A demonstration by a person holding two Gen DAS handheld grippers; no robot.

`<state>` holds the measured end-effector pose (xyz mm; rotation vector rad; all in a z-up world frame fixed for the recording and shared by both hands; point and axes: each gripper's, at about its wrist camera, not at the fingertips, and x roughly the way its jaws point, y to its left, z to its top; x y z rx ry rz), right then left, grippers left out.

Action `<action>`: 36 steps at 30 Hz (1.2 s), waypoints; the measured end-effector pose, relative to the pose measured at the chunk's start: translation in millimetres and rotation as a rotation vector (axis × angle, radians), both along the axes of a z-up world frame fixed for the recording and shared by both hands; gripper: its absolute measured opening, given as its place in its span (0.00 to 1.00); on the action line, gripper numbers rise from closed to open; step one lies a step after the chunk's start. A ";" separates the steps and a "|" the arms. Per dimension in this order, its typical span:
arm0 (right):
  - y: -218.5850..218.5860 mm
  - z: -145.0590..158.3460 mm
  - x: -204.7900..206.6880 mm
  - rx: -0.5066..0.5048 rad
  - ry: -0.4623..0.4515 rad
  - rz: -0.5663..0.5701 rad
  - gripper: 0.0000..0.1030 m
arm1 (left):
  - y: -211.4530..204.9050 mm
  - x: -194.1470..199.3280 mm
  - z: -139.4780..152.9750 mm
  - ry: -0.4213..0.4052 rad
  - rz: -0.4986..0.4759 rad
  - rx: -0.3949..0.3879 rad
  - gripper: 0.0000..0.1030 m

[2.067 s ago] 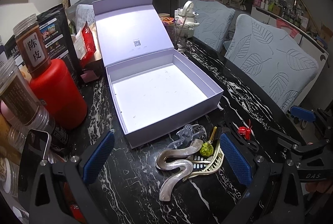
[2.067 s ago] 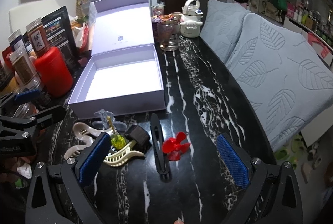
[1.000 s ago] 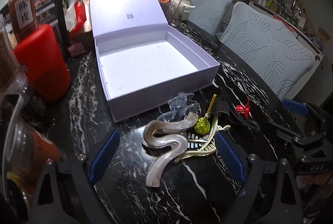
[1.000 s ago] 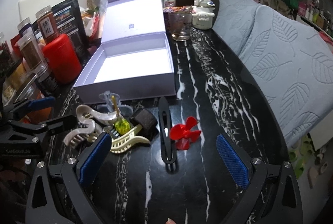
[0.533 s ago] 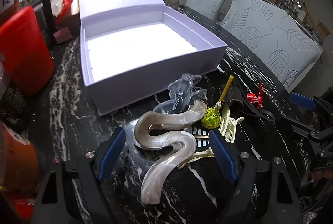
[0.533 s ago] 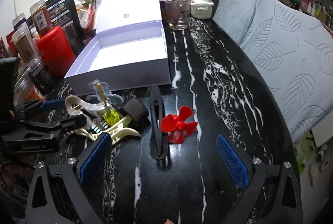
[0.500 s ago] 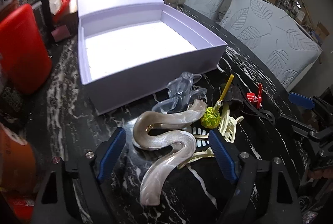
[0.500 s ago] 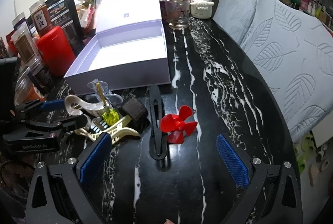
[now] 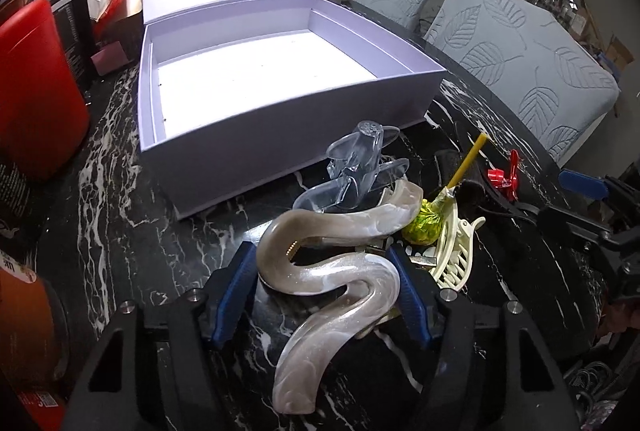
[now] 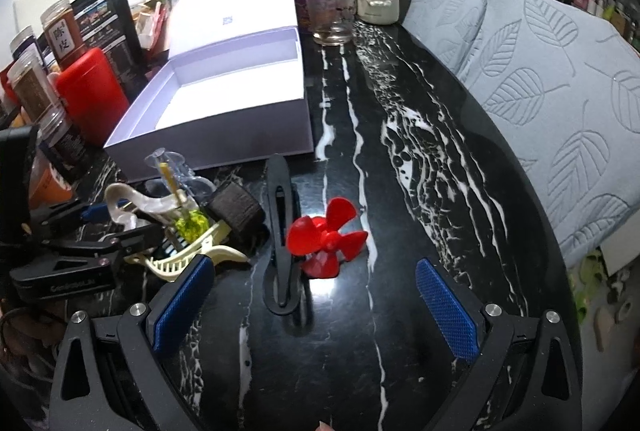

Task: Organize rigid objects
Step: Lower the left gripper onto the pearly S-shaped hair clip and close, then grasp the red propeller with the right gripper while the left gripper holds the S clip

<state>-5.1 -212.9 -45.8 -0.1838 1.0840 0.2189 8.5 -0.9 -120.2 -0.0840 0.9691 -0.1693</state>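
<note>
Partly the clear clip (image 9: 362, 167) hides behind the wavy pearl hair clip (image 9: 336, 263), low in the middle of the left wrist view, its long axis running toward the lavender box (image 9: 280, 99). The jar (image 10: 66, 33) reads "陈皮". The left gripper (image 9: 326, 287) is closing around this clip; contact seems near. The right gripper (image 10: 314, 305) stands apart, empty.

A pearly beige wavy hair clip (image 9: 332, 267), lilac box (image 9: 280, 135), red propeller (image 10: 326, 231) and white-veined black marble table (image 10: 420, 191).
</note>
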 end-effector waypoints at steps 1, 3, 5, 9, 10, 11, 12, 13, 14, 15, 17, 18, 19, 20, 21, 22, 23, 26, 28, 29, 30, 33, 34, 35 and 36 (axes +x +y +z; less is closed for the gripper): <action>-1.0 -0.6 0.9 0.003 0.004 -0.004 1.00 | 1.3 -1.6 0.8 0.000 0.005 -0.004 0.63; -2.7 -1.4 2.4 0.011 0.009 -0.011 1.00 | 4.4 -6.5 3.2 -0.005 0.019 -0.008 0.59; -3.5 -1.7 3.6 0.015 0.009 -0.013 1.00 | 8.1 -13.8 9.3 -0.018 0.037 -0.013 0.55; -5.3 -3.6 7.3 0.029 0.014 -0.004 0.95 | 13.5 -20.0 10.2 -0.008 0.066 -0.041 0.55; -5.7 -4.7 8.6 0.030 0.017 -0.005 0.93 | 14.5 -21.3 10.0 -0.008 0.073 -0.045 0.55; -6.3 -6.2 10.3 0.031 0.021 -0.007 0.92 | 16.1 -22.6 10.4 -0.003 0.083 -0.051 0.55; -7.0 -7.7 12.7 0.036 0.026 -0.007 0.90 | 18.9 -24.2 11.0 0.001 0.098 -0.066 0.55; -7.7 -9.1 15.2 0.045 0.031 -0.004 0.88 | 21.8 -26.1 11.7 0.004 0.111 -0.085 0.55; -8.1 -10.1 16.7 0.053 0.035 -0.002 0.88 | 24.0 -28.3 12.4 0.006 0.119 -0.096 0.55; -8.5 -11.4 19.3 0.060 0.038 0.000 0.88 | 25.8 -29.2 13.3 0.007 0.128 -0.101 0.55; -7.7 -13.8 23.8 0.066 0.042 0.004 0.86 | 27.2 -31.8 15.4 0.006 0.144 -0.095 0.55; -7.0 -15.5 26.2 0.068 0.044 0.009 0.85 | 27.1 -32.8 16.5 0.005 0.151 -0.093 0.55; -6.1 -17.4 28.0 0.069 0.046 0.015 0.84 | 26.4 -33.0 17.3 0.004 0.155 -0.096 0.55; -5.0 -19.4 30.0 0.072 0.050 0.021 0.83 | 26.5 -33.8 17.6 0.005 0.157 -0.099 0.55; -4.1 -21.2 31.4 0.078 0.054 0.027 0.80 | 26.7 -35.1 18.2 0.005 0.160 -0.103 0.55; -3.0 -23.0 33.3 0.086 0.060 0.031 0.78 | 26.7 -35.7 18.9 0.004 0.162 -0.106 0.55; -2.7 -24.9 34.8 0.094 0.066 0.033 0.77 | 26.8 -35.8 19.2 0.003 0.164 -0.108 0.55; -4.1 -29.7 37.9 0.117 0.077 0.032 0.76 | 27.1 -38.1 19.5 0.000 0.175 -0.109 0.55; -6.0 -31.3 39.0 0.126 0.072 0.024 0.74 | 27.3 -38.9 20.4 -0.004 0.180 -0.113 0.55; -6.5 -32.0 39.6 0.129 0.071 0.021 0.73 | 27.0 -39.9 21.5 -0.010 0.183 -0.112 0.55; -6.9 -32.1 39.9 0.133 0.070 0.018 0.71 | 26.5 -40.4 22.3 -0.015 0.186 -0.111 0.55; -8.6 -31.4 39.4 0.144 0.060 0.018 0.62 | 25.0 -40.6 24.7 -0.022 0.188 -0.112 0.55; -9.1 -31.5 39.7 0.148 0.062 0.018 0.61 | 24.4 -40.4 25.4 -0.024 0.187 -0.113 0.55; -9.6 -31.2 39.6 0.155 0.065 0.018 0.61 | 23.7 -40.5 26.2 -0.025 0.188 -0.113 0.55; -9.9 -31.2 39.5 0.162 0.068 0.021 0.59 | 23.3 -40.4 26.7 -0.027 0.189 -0.115 0.55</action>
